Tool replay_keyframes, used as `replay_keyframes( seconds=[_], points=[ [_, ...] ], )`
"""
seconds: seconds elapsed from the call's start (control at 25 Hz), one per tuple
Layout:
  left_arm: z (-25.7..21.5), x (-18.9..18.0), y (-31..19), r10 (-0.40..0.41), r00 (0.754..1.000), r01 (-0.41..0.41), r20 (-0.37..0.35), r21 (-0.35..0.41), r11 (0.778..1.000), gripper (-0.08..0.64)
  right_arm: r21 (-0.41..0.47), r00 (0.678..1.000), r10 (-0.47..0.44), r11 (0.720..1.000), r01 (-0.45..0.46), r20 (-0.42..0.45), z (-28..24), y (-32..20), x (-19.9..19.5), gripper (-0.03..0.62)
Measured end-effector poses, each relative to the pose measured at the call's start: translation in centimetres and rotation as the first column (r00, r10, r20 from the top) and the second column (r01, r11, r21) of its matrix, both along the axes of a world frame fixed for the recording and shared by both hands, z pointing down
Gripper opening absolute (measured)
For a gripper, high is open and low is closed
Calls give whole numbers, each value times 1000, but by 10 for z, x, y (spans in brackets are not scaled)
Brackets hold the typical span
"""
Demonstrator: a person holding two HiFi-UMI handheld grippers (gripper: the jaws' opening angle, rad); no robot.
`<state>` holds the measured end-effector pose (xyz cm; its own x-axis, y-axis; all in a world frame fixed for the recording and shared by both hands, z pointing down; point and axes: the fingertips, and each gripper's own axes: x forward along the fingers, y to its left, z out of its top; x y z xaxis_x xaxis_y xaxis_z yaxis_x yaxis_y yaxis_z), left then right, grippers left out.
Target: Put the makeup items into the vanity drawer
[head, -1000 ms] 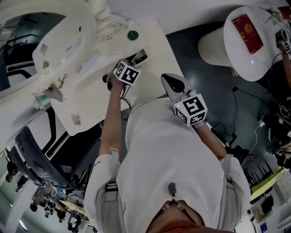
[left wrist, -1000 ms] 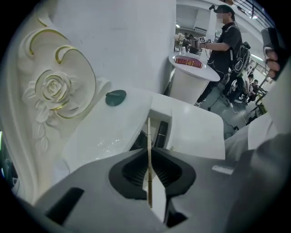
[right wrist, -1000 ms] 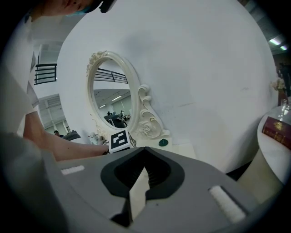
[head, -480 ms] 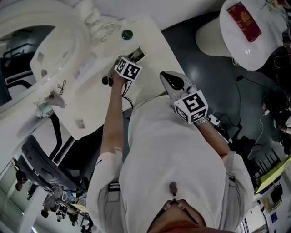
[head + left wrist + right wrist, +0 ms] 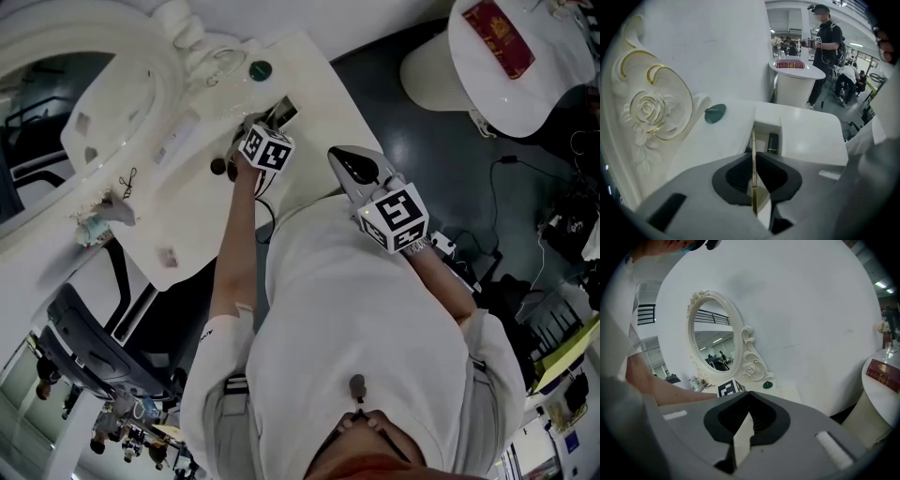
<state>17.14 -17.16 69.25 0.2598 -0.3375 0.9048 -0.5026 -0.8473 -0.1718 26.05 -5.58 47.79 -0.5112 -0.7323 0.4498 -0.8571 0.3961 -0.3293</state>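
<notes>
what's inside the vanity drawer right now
A dark tube lies in the drawer, by its right wall. The left gripper, shut on a thin gold stick, covers the drawer's near end, so anything there is hidden.

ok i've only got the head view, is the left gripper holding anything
observer: yes, the left gripper is shut on a thin gold stick.
operator: anything put away yet
observer: a dark tube lies in the drawer opening.
operator: and the other one
observer: the right gripper is shut, with nothing between its jaws.
</notes>
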Motion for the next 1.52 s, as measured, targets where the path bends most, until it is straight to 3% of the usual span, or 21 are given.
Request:
replay_keyframes(
  seconds=[0.2,0.6,0.96,1.12,1.36,1.52],
  points=[
    [-6,0,1,2,999,0,-35,48,999,37,2,1000,3,1000,-3,-9,0,5,-5,8],
    [-36,2,12,12,982,13,-189,129,992,89,18,1000,-15,1000,16,-23,-6,17,-26,6],
    [-84,-40,35,-93,929,161,-358,164,973,8,49,998,-62,997,63,-32,-15,28,-68,7],
    [-118,-68,42,-134,880,237,-457,176,956,6,70,996,-84,994,87,-39,-23,29,-93,8],
    [-178,-111,79,-181,756,344,-629,147,927,6,98,991,-128,986,132,-45,-32,31,-134,8],
    [-198,-144,112,-177,728,359,-663,148,921,6,111,986,-158,980,163,-48,-37,31,-166,6]
  ],
)
